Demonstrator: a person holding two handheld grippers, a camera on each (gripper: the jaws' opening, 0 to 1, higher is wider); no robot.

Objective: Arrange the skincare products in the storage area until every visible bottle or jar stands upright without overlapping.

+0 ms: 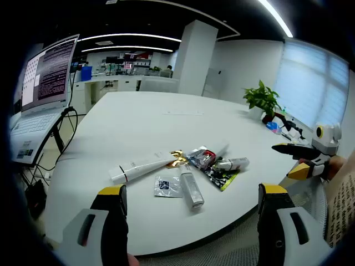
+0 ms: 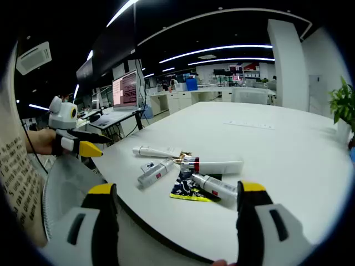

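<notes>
In the left gripper view, your left gripper [image 1: 191,208] hangs off the near edge of the white table [image 1: 138,127], jaws spread wide with nothing between them. Their lower parts run out of the picture, so you cannot see the hand that holds them. The skincare things lie in a loose cluster past the jaws, all on their sides. A long white tube [image 1: 141,169] points left. A clear bottle [image 1: 191,188] lies nearest you, beside a small sachet [image 1: 167,187]. A smaller bottle [image 1: 232,164] rests over a dark foil packet [image 1: 222,177]. A gold scrap [image 1: 177,159] and a crumpled silver wrapper [image 1: 201,158] sit in the middle; what they are is hard to tell. Labels are too small to read. At the right edge the right gripper [image 1: 288,159] comes in, jaws apart, with part of a hand behind it. A plant [image 1: 262,100] stands at the far right of the table and a laptop [image 1: 41,88] at the left.

In the right gripper view, your right gripper [image 2: 177,208] also hovers off the table edge, jaws parted and empty. The white tube [image 2: 154,151] lies farthest back. The clear bottle [image 2: 152,173] lies left. A red-banded tube [image 2: 213,166] and the smaller bottle [image 2: 215,187] cross over the dark packet [image 2: 188,191], hiding much of it. The left gripper [image 2: 77,145] enters at left, its tips close together; whether they are fully parted you cannot tell from here.
</notes>
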